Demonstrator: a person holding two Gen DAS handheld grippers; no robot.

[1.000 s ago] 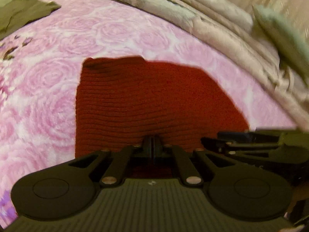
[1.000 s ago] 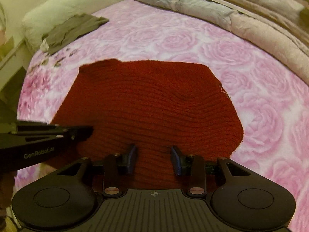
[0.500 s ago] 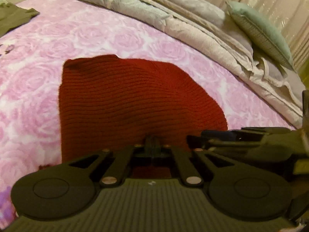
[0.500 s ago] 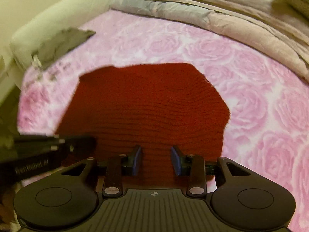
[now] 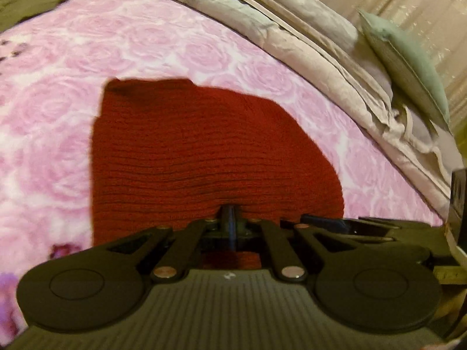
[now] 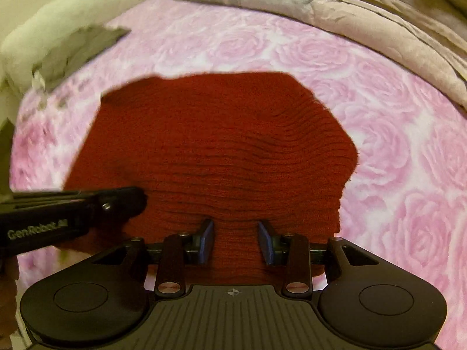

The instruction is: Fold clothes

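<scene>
Dark red ribbed knit garment [image 5: 204, 151] lies spread on the pink rose-print bed [image 5: 58, 134], near hem at both tongs. Left tongs [image 5: 229, 221] pressed together, pinching the hem; right tongs [image 6: 235, 240] spread w/ hem between, not yet biting. We judge a fold grab underway; next needs right closing. Left tool reads "GenRobot.AI".

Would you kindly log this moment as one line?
left gripper: shut on red knit garment | right gripper: open over hem | surface: pink bedspread
</scene>
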